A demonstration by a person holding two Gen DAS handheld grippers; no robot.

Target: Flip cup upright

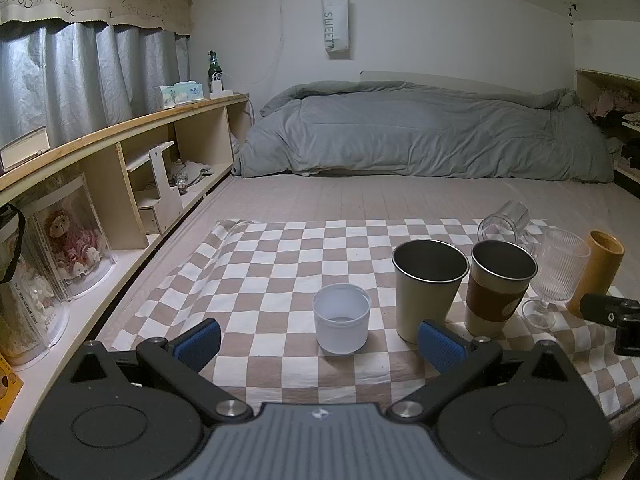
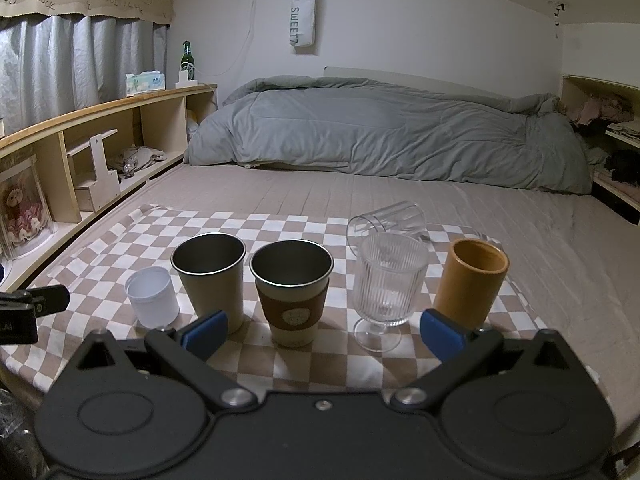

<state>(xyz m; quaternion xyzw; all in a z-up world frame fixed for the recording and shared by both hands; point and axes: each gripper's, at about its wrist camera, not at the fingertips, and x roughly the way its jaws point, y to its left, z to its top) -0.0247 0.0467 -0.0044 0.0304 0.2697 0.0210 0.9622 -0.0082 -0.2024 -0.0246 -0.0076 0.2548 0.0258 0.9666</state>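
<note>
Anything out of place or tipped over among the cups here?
Yes: the clear glass mug lies on its side on the checkered cloth, behind the ribbed goblet. The other cups in the row stand upright. Nothing looks spilled or broken.

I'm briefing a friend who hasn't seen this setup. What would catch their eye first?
A row of five upright cups on the checkered cloth: white plastic cup, steel tumbler, sleeved steel cup, ribbed glass goblet, wooden cup. Behind them, a clear glass tumbler lies on its side. Both tools, left and right, are open.
</note>
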